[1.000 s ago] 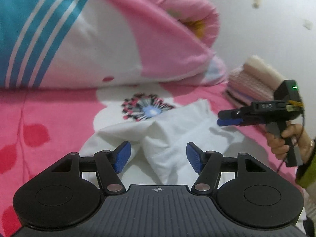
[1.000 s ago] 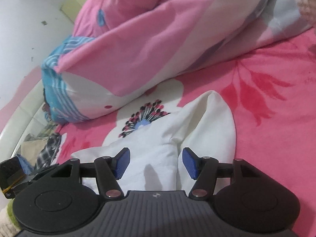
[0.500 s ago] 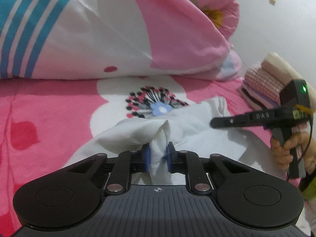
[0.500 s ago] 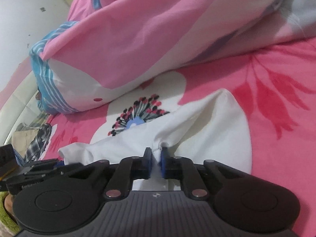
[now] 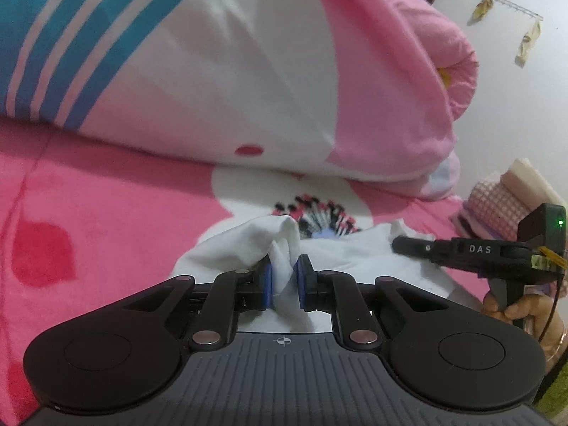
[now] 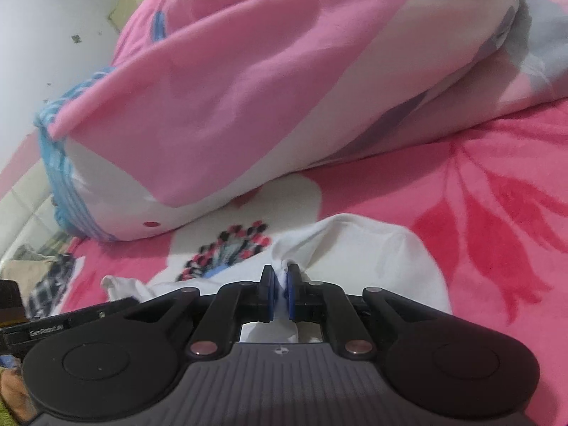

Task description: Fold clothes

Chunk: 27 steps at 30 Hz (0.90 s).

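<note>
A white garment [image 5: 230, 248] lies crumpled on the pink flowered bedsheet [image 5: 106, 191]. My left gripper [image 5: 284, 273] is shut on a bunched fold of it, and white cloth fills the gap between the blue pads [image 5: 267, 280]. In the right wrist view my right gripper [image 6: 282, 277] pinches another fold of the same garment [image 6: 372, 248] between its blue pads. The right gripper [image 5: 399, 245], held by a hand [image 5: 511, 309], shows at the right of the left wrist view with its tips on the cloth. At the lower left of the right wrist view is the left gripper [image 6: 117, 303].
A big rolled quilt [image 5: 248, 88], pink, white and blue-striped, lies right behind the garment and also fills the far side of the bed [image 6: 248, 106]. A stack of folded clothes [image 5: 497, 206] sits by the wall at right. Plaid clothing [image 6: 53, 277] lies at the bed's left edge.
Both grippers went from open over the garment to shut on folds of it. Since then both have moved forward and lower, and the white cloth has bunched up between them.
</note>
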Tool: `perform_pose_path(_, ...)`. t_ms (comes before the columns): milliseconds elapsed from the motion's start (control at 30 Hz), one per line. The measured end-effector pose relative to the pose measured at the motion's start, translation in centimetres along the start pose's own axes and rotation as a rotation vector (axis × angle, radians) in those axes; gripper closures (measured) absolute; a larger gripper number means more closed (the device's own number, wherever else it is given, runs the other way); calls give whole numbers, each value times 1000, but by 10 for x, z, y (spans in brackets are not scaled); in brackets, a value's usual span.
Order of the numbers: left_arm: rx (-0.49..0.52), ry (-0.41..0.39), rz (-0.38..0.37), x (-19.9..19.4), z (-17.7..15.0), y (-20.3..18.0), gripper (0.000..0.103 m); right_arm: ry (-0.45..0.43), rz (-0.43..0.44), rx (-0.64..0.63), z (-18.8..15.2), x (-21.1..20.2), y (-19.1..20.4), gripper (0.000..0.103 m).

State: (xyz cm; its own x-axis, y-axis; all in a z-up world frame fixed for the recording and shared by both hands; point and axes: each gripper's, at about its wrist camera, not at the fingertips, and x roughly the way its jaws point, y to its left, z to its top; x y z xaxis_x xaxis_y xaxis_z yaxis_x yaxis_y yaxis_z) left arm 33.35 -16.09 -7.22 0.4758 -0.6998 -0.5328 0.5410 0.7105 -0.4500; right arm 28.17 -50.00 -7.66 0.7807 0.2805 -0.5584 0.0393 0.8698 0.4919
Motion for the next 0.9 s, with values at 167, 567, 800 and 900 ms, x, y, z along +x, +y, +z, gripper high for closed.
perform_pose_path(167,-96,-7,-15,-16,-2,16,53,-38,-23,22,0,-15,-3,47)
perform_pose_path(567,156,-199,-4,-58,6,-42,33,-76,-4,-63,2,-40,33,66)
perform_pose_path(800,162,-113,190,-3,-6,-33,39,-18,-62,-37,-1,8,20,85)
perform_pose_path(900,27,-84,219,-1,-6,0,41,-48,-89,53,2,5,-4,94)
